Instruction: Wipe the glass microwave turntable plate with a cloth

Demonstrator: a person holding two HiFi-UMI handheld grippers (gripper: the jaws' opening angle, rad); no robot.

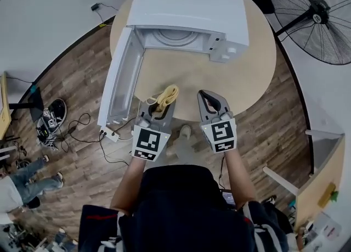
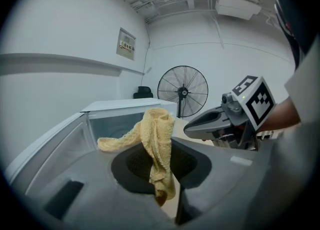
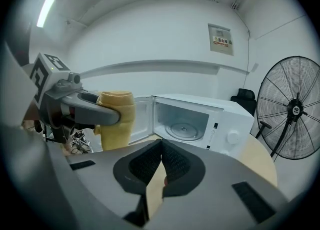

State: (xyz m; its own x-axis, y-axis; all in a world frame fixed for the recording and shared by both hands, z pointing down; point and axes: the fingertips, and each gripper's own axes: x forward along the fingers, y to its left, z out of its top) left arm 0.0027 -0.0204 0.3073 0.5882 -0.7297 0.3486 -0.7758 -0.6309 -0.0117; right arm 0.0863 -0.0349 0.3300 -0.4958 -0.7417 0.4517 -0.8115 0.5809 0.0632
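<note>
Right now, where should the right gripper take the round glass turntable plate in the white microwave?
Probably the near rim of the glass plate, entering through the open front of the microwave: it lies flat on the floor, walled on other sides.

Count: 1 microwave [image 1: 186,12], 1 glass turntable plate [image 3: 186,131], 1 yellow cloth [image 1: 167,97], 1 round table [image 1: 219,89], 1 pedestal fan [image 1: 321,12], 2 grippers: left gripper [image 1: 160,106], right gripper [image 1: 211,100].
</note>
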